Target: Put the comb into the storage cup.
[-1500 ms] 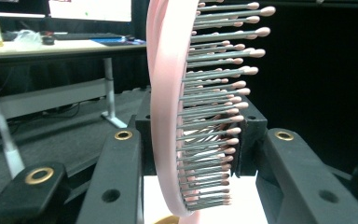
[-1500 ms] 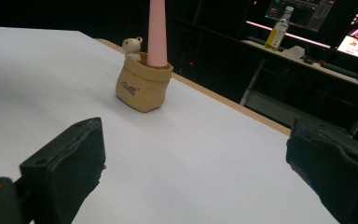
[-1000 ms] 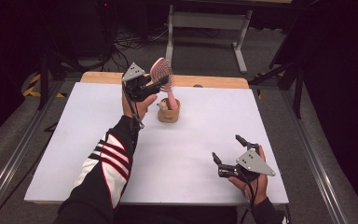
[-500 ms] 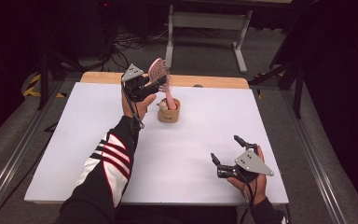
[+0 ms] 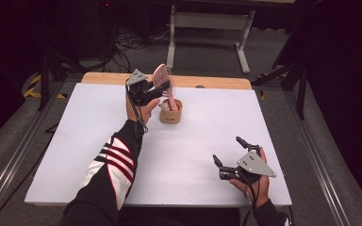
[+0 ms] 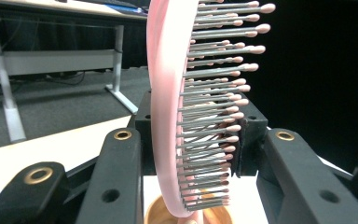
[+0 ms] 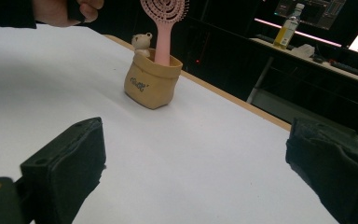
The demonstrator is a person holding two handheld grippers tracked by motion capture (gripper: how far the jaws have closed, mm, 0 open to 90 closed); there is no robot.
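In the tan pot (image 5: 170,114), a pink, grey-bristled hairbrush (image 5: 162,78) stands upright.

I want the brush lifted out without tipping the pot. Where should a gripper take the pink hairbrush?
Judging by its pose, grip the pink hairbrush by its flat head, jaws closing across back and bristles from the side. It stands upright, handle sunk in the tan pot, so only the head is free. Then lift straight up.

The pink hairbrush (image 5: 164,84) has gone from leaning in the tan pot (image 5: 170,113) to standing nearly upright, its handle deeper inside, with the left claw (image 5: 153,89) clamped on its head. The right claw (image 5: 229,157) has shifted slightly over the bench (image 5: 75,141).
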